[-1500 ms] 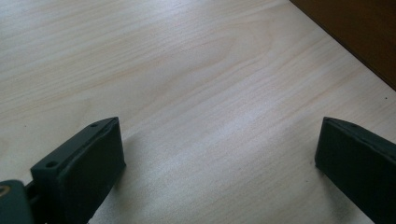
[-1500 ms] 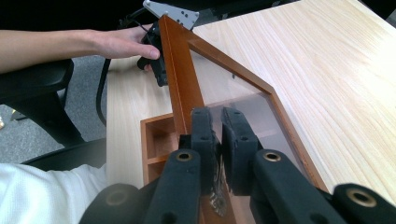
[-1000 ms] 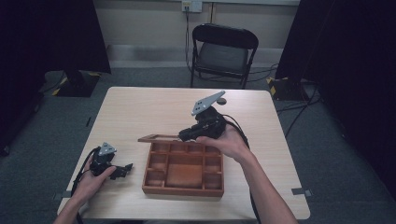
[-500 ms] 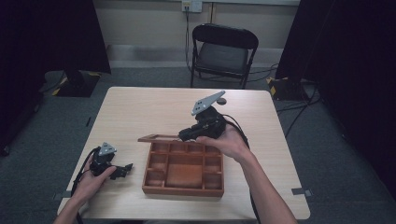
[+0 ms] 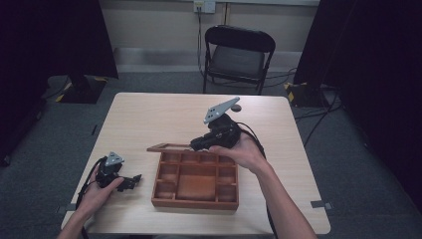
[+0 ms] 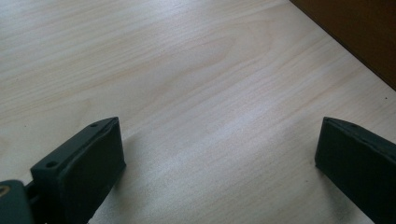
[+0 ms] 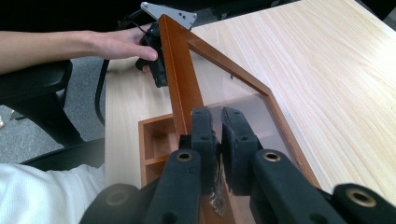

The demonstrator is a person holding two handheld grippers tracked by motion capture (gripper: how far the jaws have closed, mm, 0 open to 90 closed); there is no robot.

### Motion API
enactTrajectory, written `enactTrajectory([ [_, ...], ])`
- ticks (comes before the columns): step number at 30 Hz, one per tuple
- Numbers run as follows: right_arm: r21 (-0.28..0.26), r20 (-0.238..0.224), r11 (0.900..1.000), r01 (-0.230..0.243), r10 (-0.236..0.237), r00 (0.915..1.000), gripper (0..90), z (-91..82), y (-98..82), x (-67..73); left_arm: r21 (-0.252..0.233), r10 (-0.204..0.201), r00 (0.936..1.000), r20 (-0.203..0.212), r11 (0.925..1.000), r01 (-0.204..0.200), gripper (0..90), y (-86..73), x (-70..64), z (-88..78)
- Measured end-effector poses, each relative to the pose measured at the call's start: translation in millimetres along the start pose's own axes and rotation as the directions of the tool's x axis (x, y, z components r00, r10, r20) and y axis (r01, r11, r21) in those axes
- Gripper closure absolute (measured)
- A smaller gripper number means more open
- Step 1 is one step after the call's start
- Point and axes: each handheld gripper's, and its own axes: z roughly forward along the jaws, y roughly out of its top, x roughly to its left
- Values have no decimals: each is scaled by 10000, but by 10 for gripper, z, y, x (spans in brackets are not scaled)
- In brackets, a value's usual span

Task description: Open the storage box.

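The right tongs (image 7: 215,126) are clamped on the near edge of a glass-paned wooden lid (image 7: 184,79), which stands tilted open over the back edge of a compartmented wooden box (image 5: 195,180) on the counter (image 5: 149,119). The left tongs (image 6: 219,154) are apart over bare counter, just left of the box, apparently touching nothing.

We're looking down on a pale wooden table (image 5: 149,114) standing on grey carpet (image 5: 45,144). Beyond it, a black folding chair (image 5: 238,55) is sitting against a beige wall (image 5: 149,22), with dark curtains (image 5: 54,35) hanging either side.
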Motion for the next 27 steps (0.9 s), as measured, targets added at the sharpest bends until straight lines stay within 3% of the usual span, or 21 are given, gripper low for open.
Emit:
enactTrajectory([
  [27, 6, 53, 10000, 45, -46, 10000, 844, 1, 5, 3, 3, 1, 10000, 0, 10000, -1, 6, 0, 0, 0],
])
